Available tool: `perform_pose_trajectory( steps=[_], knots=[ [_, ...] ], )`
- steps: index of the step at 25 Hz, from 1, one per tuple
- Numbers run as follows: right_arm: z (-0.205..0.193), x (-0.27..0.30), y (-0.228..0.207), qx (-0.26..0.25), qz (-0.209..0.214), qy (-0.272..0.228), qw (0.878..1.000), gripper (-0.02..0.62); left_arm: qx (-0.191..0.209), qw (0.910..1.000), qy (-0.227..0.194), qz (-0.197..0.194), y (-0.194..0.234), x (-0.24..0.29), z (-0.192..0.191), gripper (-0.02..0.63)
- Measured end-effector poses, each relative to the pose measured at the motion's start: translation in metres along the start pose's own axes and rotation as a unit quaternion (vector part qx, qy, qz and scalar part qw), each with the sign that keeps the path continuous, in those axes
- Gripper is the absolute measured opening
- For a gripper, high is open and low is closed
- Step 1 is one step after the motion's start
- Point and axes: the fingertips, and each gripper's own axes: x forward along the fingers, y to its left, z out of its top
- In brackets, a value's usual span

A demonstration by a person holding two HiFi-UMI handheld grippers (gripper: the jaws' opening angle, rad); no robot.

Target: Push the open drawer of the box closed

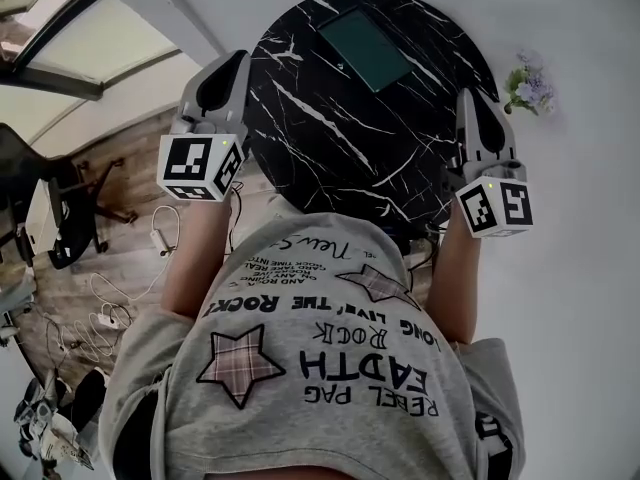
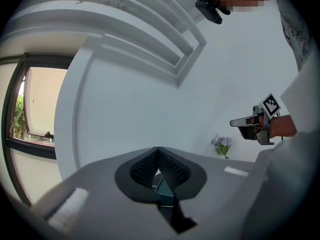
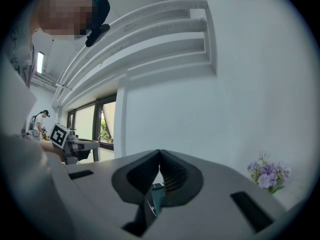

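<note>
A dark green box (image 1: 365, 46) lies flat on the far part of a round black marble table (image 1: 330, 138); whether it has an open drawer I cannot tell from above. My left gripper (image 1: 225, 68) is held at the table's left edge and my right gripper (image 1: 478, 108) at its right edge, both well short of the box. In the left gripper view the left gripper (image 2: 158, 149) has its tips touching with nothing held. The right gripper (image 3: 160, 151) is likewise shut and holds nothing. A sliver of teal (image 2: 162, 184) shows below the left jaws.
A small pot of purple flowers (image 1: 528, 83) stands on the floor by the white wall, right of the table. Cables and a stand (image 1: 90, 218) clutter the wooden floor at the left. The person's grey T-shirt fills the lower head view.
</note>
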Motion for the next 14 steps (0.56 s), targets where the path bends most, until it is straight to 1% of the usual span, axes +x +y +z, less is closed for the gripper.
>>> perform_pose_trajectory(
  steps=[7, 14],
  knots=[
    [-0.0003, -0.0033, 0.0030, -0.003, -0.002, -0.006, 1.000, 0.012, 0.003, 0.9999, -0.006, 0.011, 0.0029, -0.0081, 0.0042, 0.009],
    [-0.0009, -0.0024, 0.0046, -0.006, 0.001, -0.003, 1.000, 0.012, 0.004, 0.9999, -0.002, 0.014, 0.0031, -0.0100, -0.0005, 0.009]
  ],
)
